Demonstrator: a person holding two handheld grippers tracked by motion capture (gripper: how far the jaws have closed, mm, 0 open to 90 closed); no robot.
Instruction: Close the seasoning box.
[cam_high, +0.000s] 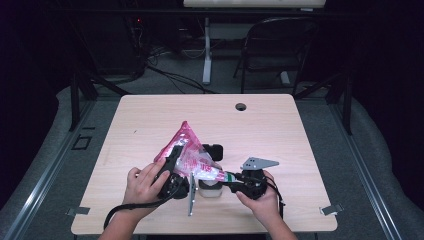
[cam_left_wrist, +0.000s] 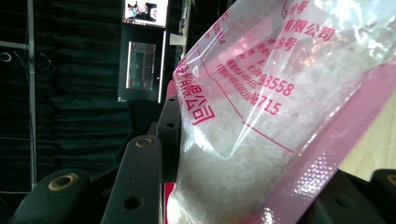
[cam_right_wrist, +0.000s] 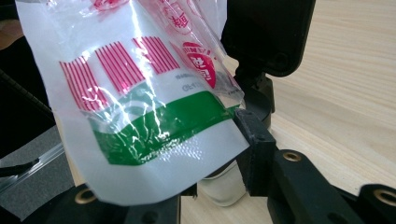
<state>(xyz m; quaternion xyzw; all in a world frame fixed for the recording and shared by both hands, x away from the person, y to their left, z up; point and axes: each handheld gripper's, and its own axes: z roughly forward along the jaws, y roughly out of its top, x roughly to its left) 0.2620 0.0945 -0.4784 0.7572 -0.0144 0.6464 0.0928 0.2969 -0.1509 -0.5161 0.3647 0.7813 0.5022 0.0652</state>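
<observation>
Pink-and-clear plastic bag of white granules (cam_high: 187, 150) held tilted above the pale wooden tabletop (cam_high: 280, 130).
Left claw (cam_high: 172, 167) pinched its pink end; right claw (cam_high: 235, 181) stood spread around the green-banded end, over a white jar (cam_high: 210, 190).

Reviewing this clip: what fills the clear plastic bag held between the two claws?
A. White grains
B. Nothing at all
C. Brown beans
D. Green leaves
A: in the left gripper view the bag, clear with red print and a pink edge, is packed with white grainy stuff.
</observation>
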